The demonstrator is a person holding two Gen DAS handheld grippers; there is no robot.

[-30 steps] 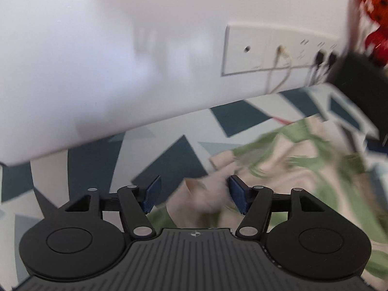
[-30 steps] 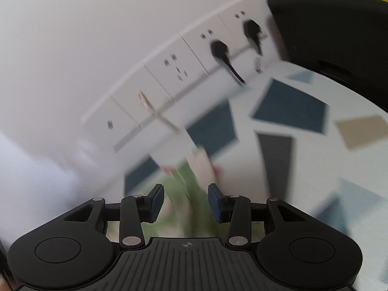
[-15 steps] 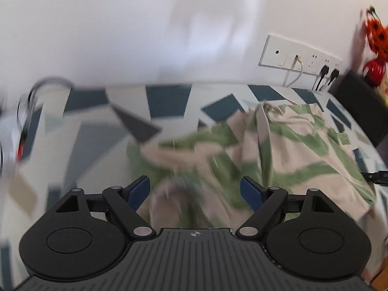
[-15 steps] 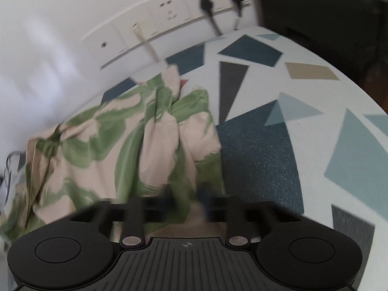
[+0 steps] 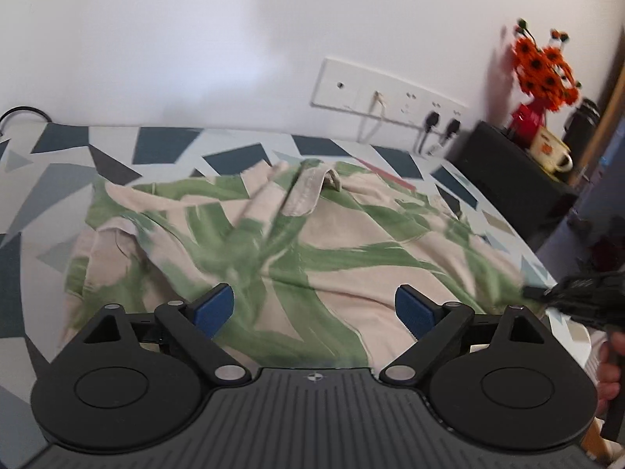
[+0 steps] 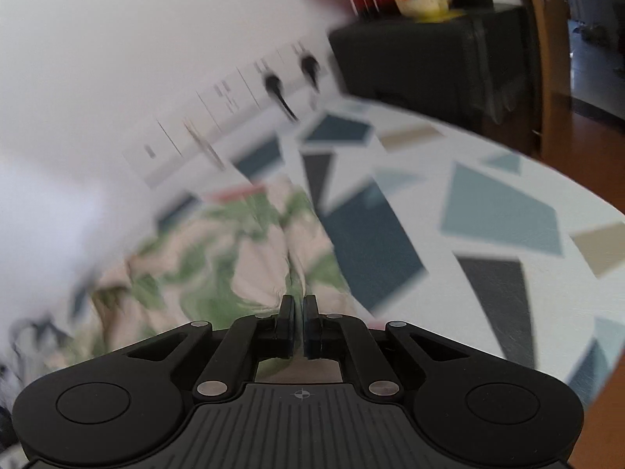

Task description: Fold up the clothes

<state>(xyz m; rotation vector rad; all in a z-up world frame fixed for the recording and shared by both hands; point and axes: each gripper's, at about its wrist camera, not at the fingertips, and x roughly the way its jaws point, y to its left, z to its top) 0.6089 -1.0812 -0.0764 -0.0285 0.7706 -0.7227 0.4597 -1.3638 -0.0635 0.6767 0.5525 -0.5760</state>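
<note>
A cream garment with green leaf print point(image 5: 336, 242) lies crumpled on the table's patterned cloth point(image 5: 164, 148). My left gripper point(image 5: 314, 308) hovers over the garment's near edge, open wide, with nothing between its blue pads point(image 5: 215, 308). My right gripper point(image 6: 299, 314) is shut, and folds of the garment point(image 6: 258, 269) gather into its fingertips at the cloth's right edge. In the left wrist view the right gripper point(image 5: 547, 295) shows at the far right, held by a hand point(image 5: 611, 367).
A white socket strip with plugs and cables point(image 5: 390, 97) runs along the back wall. To the right stands a black cabinet point(image 6: 429, 62) with a mug point(image 5: 550, 150) and a red vase of orange flowers point(image 5: 543, 74). The table's right edge point(image 6: 566, 183) drops to a wooden floor.
The right gripper's fingers have closed onto the garment's edge. The left gripper has drawn back from the wall and opened wider, so more of the garment shows.
</note>
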